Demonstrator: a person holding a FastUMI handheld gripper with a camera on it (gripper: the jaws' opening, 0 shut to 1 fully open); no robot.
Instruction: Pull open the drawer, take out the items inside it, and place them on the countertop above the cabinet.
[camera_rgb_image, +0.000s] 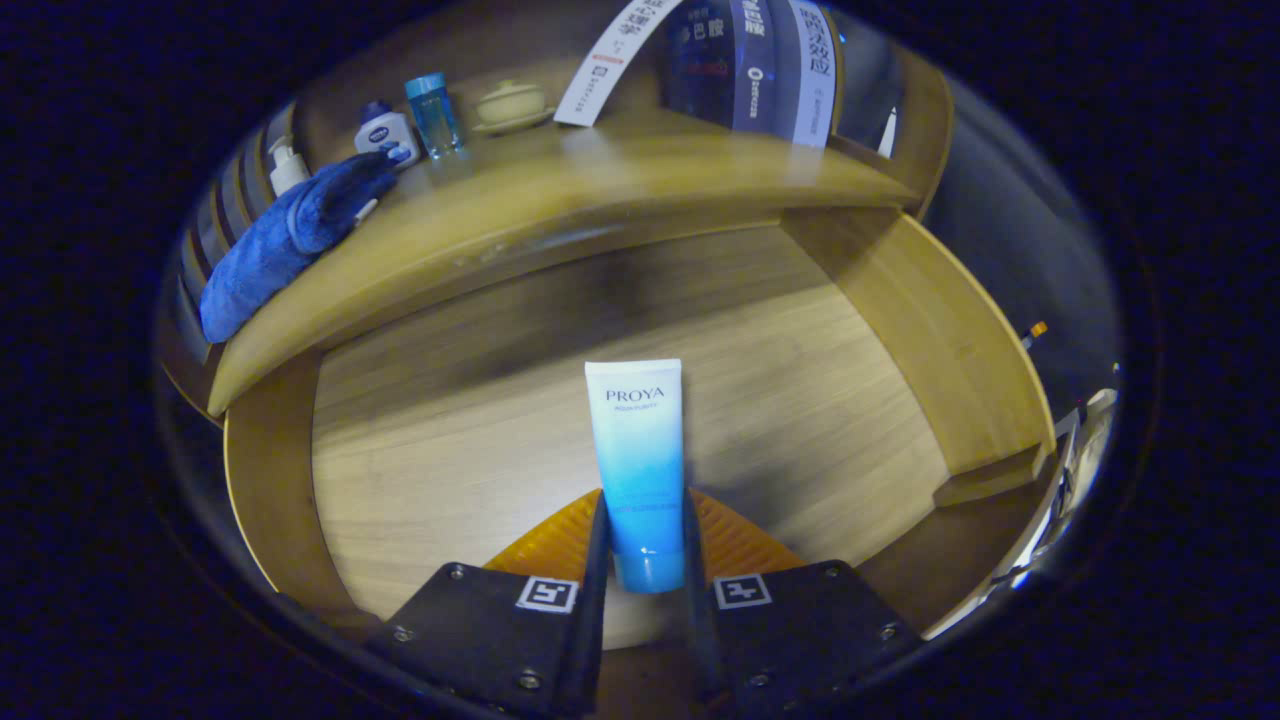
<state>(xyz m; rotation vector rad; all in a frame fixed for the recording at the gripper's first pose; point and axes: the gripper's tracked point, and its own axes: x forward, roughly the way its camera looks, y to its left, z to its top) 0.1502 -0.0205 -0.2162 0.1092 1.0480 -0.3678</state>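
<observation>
Below the countertop (560, 200) the drawer (270, 470) stood open, and the gripper (645, 545) pinched the tube (638, 450) by its cap end over the drawer's front edge, where it might slip or clip the countertop's lip.

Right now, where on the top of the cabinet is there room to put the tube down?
The claw is shut on the tube over the open drawer. The countertop is bare in its middle and front, between the blue towel and the standing signs. It's crowded by the bottles and blue cup.

White-to-blue tube (638, 470), blue towel (285, 240)
</observation>
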